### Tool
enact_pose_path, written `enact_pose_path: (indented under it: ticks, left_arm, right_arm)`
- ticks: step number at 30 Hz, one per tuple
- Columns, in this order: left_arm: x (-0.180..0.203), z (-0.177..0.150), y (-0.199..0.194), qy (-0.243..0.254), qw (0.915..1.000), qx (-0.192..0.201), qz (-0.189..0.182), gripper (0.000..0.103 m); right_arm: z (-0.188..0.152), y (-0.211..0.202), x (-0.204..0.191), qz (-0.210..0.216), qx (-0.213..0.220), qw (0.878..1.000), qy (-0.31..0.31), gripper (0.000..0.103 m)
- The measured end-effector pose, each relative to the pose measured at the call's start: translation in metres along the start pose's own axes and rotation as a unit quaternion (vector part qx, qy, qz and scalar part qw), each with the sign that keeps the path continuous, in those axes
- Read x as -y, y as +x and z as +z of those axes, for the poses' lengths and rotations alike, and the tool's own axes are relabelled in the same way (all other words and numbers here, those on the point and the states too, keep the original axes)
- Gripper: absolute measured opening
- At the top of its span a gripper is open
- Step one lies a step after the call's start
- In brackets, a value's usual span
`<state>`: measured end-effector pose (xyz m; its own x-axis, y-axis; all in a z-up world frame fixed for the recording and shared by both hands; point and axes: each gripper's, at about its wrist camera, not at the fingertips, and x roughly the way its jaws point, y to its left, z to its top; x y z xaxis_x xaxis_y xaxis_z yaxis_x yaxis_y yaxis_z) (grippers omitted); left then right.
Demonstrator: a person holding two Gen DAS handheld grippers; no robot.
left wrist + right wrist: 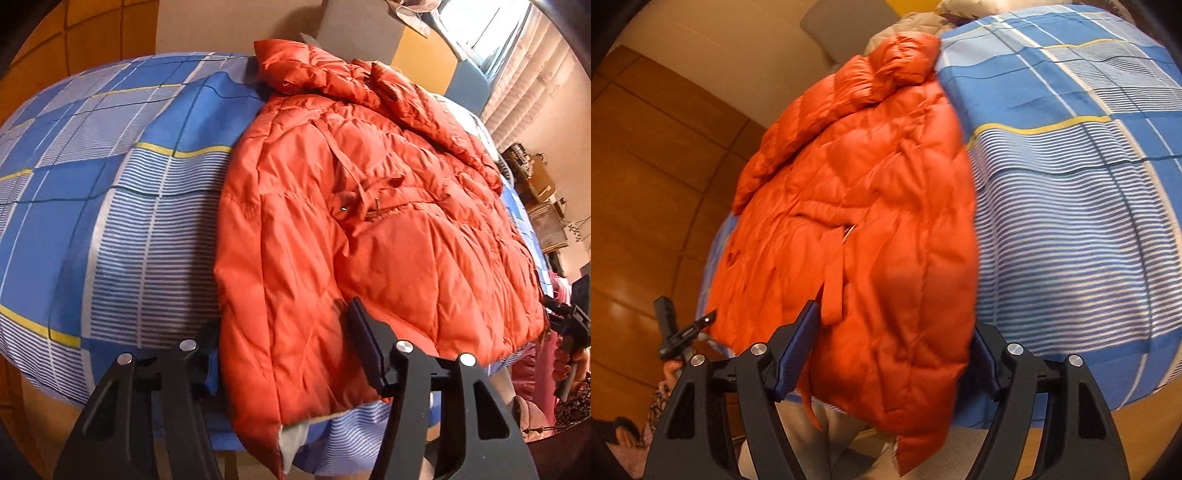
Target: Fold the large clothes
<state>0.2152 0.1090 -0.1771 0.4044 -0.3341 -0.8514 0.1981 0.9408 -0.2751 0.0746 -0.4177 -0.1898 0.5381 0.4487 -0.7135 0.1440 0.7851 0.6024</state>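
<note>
An orange quilted down jacket [369, 221] lies spread flat on a bed with a blue checked sheet [110, 184], its hood at the far end. My left gripper [284, 321] straddles the hem's near corner. One finger stands at the jacket's side edge and the other finger [360, 328] rests on top of the fabric. The jaws stand apart. In the right wrist view my right gripper [894, 321] straddles the other hem corner of the jacket [849, 184] the same way, with its belt strap [833, 280] beside one pad. Each view shows the other gripper at the far corner.
The hem hangs slightly over the bed's near edge. Bare sheet [1071, 221] spreads beside the jacket. Orange-brown wood panels [646, 184] lie beyond one side, and a curtained window [517, 55] and wooden furniture [535, 184] beyond the other. A hand [565, 362] holds the right gripper.
</note>
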Motion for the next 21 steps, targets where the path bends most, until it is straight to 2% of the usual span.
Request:
enact_pose_path:
  ticks: [1,2,3,4,5,6,7,8,13,21]
  left_arm:
    - [0.002,-0.001,0.0,0.003,1.0,-0.001,0.003,0.056]
    - [0.005,-0.001,0.0,0.007,0.9999,-0.001,0.007,0.051]
    - [0.006,-0.001,0.0,0.011,0.9999,-0.001,0.012,0.037]
    - [0.011,-0.001,0.0,0.015,0.9997,-0.003,0.017,0.025]
    - [0.014,-0.001,-0.001,0.017,0.9997,-0.002,0.017,0.02]
    - [0.019,0.0,-0.004,0.022,0.9995,0.0,0.022,0.013]
    - [0.024,0.001,-0.01,0.03,0.9991,0.007,0.029,0.011]
    - [0.026,0.002,-0.015,0.034,0.9989,0.014,0.03,0.01]
    - [0.035,0.005,-0.067,0.028,0.9974,0.066,-0.01,0.007]
    - [0.047,-0.016,-0.128,0.033,0.9925,0.107,-0.048,0.007]
  right_arm:
    - [-0.002,0.0,-0.002,0.0,-0.001,1.0,-0.006,0.074]
    - [-0.004,0.002,-0.007,-0.009,-0.004,1.0,-0.019,0.069]
    - [-0.004,0.005,-0.011,-0.013,-0.011,0.999,-0.029,0.061]
    - [-0.004,0.006,-0.011,-0.009,-0.018,0.999,-0.031,0.043]
    - [-0.003,0.005,-0.013,-0.001,-0.022,0.999,-0.029,0.033]
    - [-0.002,0.003,-0.015,0.002,-0.02,0.999,-0.029,0.027]
    - [0.001,-0.002,-0.017,0.01,-0.014,0.999,-0.03,0.019]
    - [0.005,-0.01,-0.019,0.023,-0.003,0.999,-0.03,0.016]
    - [0.016,-0.051,-0.031,0.068,0.034,0.996,-0.055,0.012]
    - [0.013,-0.11,-0.038,0.126,0.073,0.987,-0.062,0.012]
